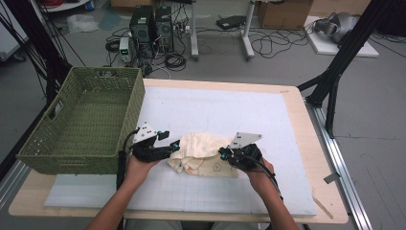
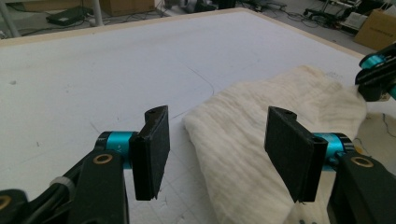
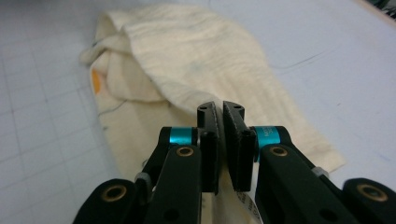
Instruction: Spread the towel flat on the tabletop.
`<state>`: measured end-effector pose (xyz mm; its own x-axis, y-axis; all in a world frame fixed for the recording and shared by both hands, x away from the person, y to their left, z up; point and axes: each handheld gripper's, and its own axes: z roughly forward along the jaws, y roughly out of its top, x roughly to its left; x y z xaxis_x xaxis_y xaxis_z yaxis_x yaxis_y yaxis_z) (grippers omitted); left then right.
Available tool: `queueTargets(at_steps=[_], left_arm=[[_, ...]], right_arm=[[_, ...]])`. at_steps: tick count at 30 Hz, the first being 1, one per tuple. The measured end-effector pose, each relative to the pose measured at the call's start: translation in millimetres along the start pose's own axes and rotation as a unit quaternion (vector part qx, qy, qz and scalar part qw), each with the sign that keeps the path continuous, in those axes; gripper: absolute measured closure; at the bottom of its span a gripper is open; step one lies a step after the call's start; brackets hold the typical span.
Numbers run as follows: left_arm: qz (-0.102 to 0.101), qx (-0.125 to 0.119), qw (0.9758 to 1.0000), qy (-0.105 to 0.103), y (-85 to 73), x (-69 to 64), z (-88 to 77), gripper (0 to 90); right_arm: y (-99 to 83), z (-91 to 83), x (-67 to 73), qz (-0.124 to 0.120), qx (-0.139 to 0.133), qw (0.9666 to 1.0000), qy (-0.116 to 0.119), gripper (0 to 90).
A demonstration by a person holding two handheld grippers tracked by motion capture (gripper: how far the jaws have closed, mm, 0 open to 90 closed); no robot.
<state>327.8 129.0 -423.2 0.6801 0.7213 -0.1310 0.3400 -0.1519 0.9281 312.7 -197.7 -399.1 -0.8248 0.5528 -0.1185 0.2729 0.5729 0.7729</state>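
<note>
White mat (image 1: 201, 110); right claw (image 3: 220, 114) pinches cloth (image 3: 196, 56), edge hidden.

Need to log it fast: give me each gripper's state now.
Left gripper: open, jaws either side of the cream cloth's edge, not pressing.
Right gripper: shut on the cream cloth.

Even, diffuse overhead lighting is seen throughout; only soft, faint shadows are cast on the white mat (image 1: 230, 115). No glare is observed. The high view is rendered slightly soft and low in detail. In both gripper views, near parts are mildly blurred, and the background is defocused.
</note>
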Motion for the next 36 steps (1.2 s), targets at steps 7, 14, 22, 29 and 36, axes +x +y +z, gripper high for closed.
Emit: queueTargets(at_steps=[7, 14, 22, 29, 36], left_arm=[[-0.003, 0.001, 1.0000, -0.001, -0.4, -0.7, 1.1, 40.7], [-0.003, 0.003, 1.0000, -0.001, -0.6, -0.3, 1.4, 40.7], [-0.009, 0.000, 1.0000, -0.003, -0.1, 1.8, -0.7, 40.8], [-0.013, 0.003, 0.9999, -0.007, -0.8, 2.2, 0.6, 41.3], [-0.009, 0.007, 0.9999, -0.011, -1.0, 0.9, 1.5, 42.3]], right_arm=[[11.8, 11.2, -29.9, 0.032, -0.006, 0.9987, -0.039, 85.1], [30.8, 42.4, -60.3, 0.053, 0.010, 0.9962, -0.068, 84.9], [33.4, 67.8, -84.9, 0.069, 0.030, 0.9904, -0.116, 84.9], [3.2, 67.0, -115.0, 0.163, 0.065, 0.9704, -0.166, 83.5], [5.2, 54.0, -109.3, 0.151, 0.041, 0.9756, -0.154, 69.3]])
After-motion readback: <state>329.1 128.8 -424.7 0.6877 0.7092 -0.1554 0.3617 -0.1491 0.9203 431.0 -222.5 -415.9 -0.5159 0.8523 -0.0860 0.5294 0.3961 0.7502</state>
